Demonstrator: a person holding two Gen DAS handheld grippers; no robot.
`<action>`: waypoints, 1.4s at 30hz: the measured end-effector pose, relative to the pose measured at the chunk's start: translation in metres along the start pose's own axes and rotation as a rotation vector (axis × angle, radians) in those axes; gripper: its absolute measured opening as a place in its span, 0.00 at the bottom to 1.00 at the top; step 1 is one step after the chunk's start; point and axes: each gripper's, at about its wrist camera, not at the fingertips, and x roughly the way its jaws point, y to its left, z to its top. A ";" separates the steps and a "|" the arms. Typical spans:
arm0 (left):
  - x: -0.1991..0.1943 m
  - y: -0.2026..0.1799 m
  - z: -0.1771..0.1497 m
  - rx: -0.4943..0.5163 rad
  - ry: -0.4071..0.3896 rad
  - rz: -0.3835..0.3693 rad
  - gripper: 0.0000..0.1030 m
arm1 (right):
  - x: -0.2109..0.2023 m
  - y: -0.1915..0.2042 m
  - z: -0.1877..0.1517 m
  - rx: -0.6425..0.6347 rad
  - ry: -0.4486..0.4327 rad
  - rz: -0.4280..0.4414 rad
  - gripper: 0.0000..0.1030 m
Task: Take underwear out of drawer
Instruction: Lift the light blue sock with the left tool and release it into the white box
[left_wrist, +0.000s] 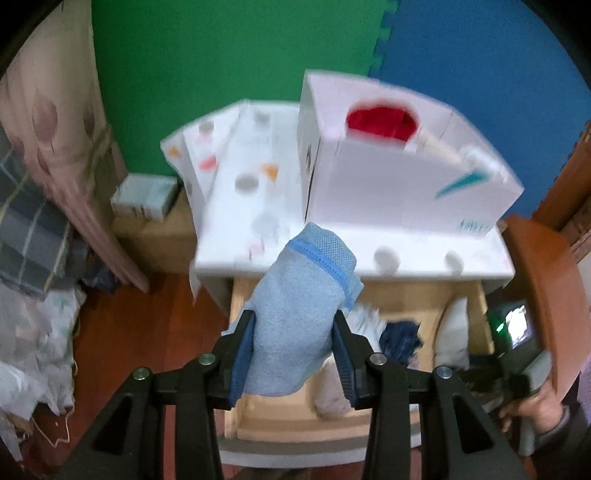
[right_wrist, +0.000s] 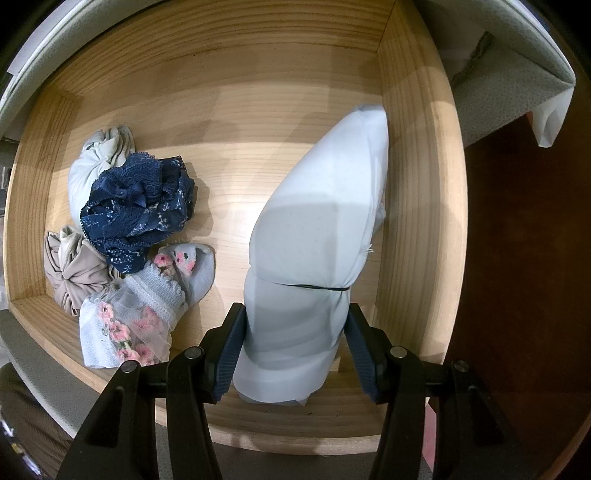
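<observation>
My left gripper (left_wrist: 293, 332) is shut on a rolled light blue underwear (left_wrist: 299, 314) and holds it above the open wooden drawer (left_wrist: 236, 295). In the right wrist view my right gripper (right_wrist: 295, 325) straddles a pale blue-white rolled underwear (right_wrist: 317, 236) lying against the drawer's right wall (right_wrist: 417, 184); the pads sit at its sides, the right pad a little apart. Navy lace underwear (right_wrist: 136, 206), a floral white piece (right_wrist: 147, 310), a beige piece (right_wrist: 74, 273) and a pale grey piece (right_wrist: 96, 162) lie at the drawer's left.
A white cabinet top (left_wrist: 258, 206) carries a white box (left_wrist: 399, 170) with something red inside. Curtain and piled cloth (left_wrist: 37, 221) stand at the left on the wooden floor. A wooden chair edge (left_wrist: 546, 280) is at the right.
</observation>
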 end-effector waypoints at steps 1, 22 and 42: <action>-0.007 -0.001 0.007 0.004 -0.018 0.001 0.40 | 0.000 0.000 0.000 0.000 0.000 0.000 0.50; -0.022 -0.064 0.155 0.111 -0.176 0.011 0.40 | -0.001 -0.002 -0.001 0.002 -0.001 0.010 0.50; 0.076 -0.073 0.181 0.089 -0.037 0.057 0.43 | -0.001 -0.002 -0.001 0.000 0.001 0.010 0.51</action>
